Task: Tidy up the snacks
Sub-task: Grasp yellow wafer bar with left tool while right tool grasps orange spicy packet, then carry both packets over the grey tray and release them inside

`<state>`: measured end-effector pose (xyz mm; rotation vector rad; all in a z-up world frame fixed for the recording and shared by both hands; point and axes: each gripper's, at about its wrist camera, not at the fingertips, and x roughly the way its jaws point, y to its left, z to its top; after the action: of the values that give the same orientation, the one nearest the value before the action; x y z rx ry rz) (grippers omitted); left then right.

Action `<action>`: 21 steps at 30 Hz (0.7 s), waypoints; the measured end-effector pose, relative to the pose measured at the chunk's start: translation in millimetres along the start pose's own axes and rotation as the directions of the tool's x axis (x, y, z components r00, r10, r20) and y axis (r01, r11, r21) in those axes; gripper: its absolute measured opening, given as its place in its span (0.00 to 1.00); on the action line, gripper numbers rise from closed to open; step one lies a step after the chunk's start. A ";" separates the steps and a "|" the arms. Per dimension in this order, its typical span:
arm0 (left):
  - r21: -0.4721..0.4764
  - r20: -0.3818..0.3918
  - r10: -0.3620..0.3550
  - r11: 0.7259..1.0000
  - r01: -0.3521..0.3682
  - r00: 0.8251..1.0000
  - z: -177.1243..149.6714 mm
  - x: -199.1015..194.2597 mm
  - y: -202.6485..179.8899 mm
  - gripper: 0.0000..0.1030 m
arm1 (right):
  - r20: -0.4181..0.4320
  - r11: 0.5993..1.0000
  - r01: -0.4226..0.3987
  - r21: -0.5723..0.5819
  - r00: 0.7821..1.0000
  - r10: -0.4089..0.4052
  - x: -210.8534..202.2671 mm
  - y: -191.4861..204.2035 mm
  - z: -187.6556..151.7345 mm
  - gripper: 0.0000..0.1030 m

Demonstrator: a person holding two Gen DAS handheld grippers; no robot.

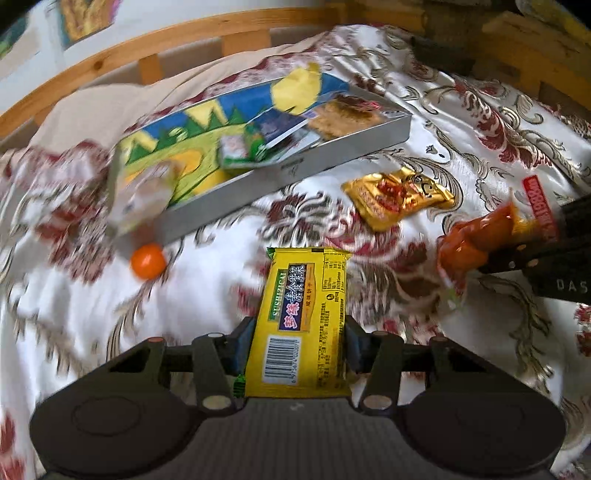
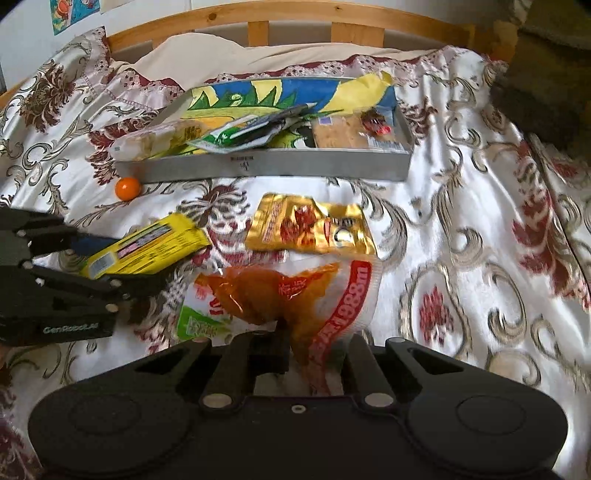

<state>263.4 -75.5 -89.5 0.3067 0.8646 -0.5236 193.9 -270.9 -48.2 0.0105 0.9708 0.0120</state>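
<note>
My left gripper (image 1: 297, 345) is shut on a yellow snack packet (image 1: 304, 317) and holds it above the bedspread; the packet also shows in the right wrist view (image 2: 147, 247). My right gripper (image 2: 317, 350) is shut on an orange-and-white snack bag (image 2: 295, 299), also seen at the right in the left wrist view (image 1: 476, 240). A gold snack packet (image 2: 314, 227) lies on the bedspread between the grippers and the metal tray (image 2: 266, 166). The tray holds several snacks on a colourful drawing. A pale biscuit pack (image 2: 155, 142) hangs over its left end.
A small orange ball (image 2: 127, 188) lies on the bedspread by the tray's left corner. A wooden bed rail (image 2: 258, 26) runs behind the tray. A dark cushion (image 2: 543, 85) sits at the far right. The patterned bedspread (image 2: 461, 258) is rumpled.
</note>
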 end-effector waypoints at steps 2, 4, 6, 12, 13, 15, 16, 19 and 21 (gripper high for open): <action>-0.060 0.004 -0.002 0.998 0.002 1.000 -8.6 -10.3 1.5 0.52 | 0.009 1.000 0.002 0.011 1.000 -0.002 -9.3 -0.4 -7.5 0.08; -0.108 0.017 -0.004 0.994 0.006 1.000 -13.8 -19.4 2.1 0.52 | 0.031 1.000 0.010 0.009 0.999 -0.010 -19.5 1.4 -13.6 0.08; -0.130 0.020 -0.021 0.991 0.023 1.000 -17.3 -27.2 0.2 0.52 | 0.062 1.000 0.007 0.024 0.998 -0.009 -30.4 1.1 -18.6 0.08; -0.141 0.036 -0.018 0.990 0.023 0.999 -28.6 -49.5 -10.1 0.52 | 0.149 0.996 -0.015 0.088 0.989 0.002 -58.9 -5.0 -29.4 0.08; -0.147 0.038 -0.014 0.989 0.019 0.999 -31.3 -52.8 -10.9 0.52 | 0.163 0.995 -0.017 0.097 0.987 0.001 -63.5 -5.3 -31.3 0.08; -0.161 0.041 -0.007 0.987 0.014 0.999 -35.4 -59.5 -11.0 0.52 | 0.187 0.994 -0.017 0.108 0.982 -0.003 -70.3 -5.0 -33.7 0.08; -0.170 0.045 -0.003 0.985 0.011 0.999 -37.0 -63.3 -10.9 0.52 | 0.200 0.994 -0.016 0.111 0.980 -0.007 -73.6 -4.7 -34.9 0.08; -0.199 0.062 -0.001 0.980 0.013 0.998 -38.4 -73.9 -9.1 0.52 | 0.231 0.994 -0.013 0.111 0.973 -0.014 -81.3 -2.4 -37.3 0.08; -0.208 0.068 -0.005 0.978 0.019 0.998 -39.9 -80.0 -9.8 0.52 | 0.250 0.994 -0.015 0.107 0.968 -0.012 -85.6 -2.1 -38.2 0.08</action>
<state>189.7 -40.5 -51.7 0.0920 0.8487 -0.4477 114.1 -274.1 0.8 0.1101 0.7172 -0.0401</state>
